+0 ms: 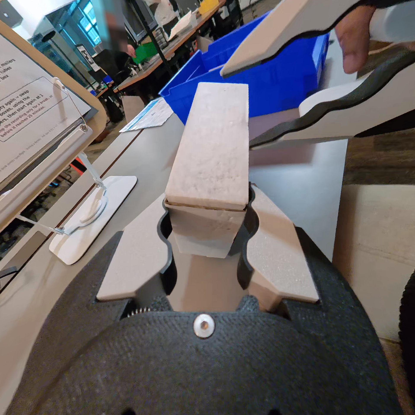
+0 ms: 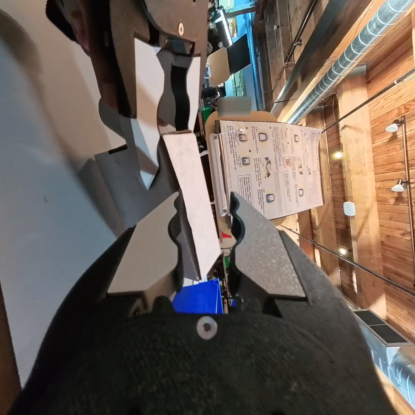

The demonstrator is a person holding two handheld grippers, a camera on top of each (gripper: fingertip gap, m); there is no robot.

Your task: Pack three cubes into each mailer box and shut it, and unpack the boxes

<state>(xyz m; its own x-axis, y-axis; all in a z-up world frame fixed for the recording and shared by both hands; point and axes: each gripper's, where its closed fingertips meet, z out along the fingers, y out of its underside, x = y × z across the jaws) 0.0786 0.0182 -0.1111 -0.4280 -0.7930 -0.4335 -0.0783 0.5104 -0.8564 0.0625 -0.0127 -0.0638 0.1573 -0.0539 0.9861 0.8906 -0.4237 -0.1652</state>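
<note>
A white mailer box [image 1: 213, 146] with its lid down is held off the grey table [image 1: 292, 197]. My left gripper [image 1: 207, 208] is shut on its near end, a finger on each side. My right gripper [image 1: 237, 109] comes in from the upper right, open, with its fingers astride the box's far end. In the right wrist view the box [image 2: 193, 190] lies between my right gripper's [image 2: 205, 197] fingers, close against one finger [image 2: 152, 242] with a gap to the other. The left gripper [image 2: 175, 125] grips its far end. No cubes are in view.
A blue bin [image 1: 280, 94] stands behind the box on the table and shows in the right wrist view [image 2: 197, 298]. An instruction sheet on a stand [image 1: 33, 107] is at the left, its white base [image 1: 94, 215] on the table. A paper card [image 1: 148, 116] lies farther back.
</note>
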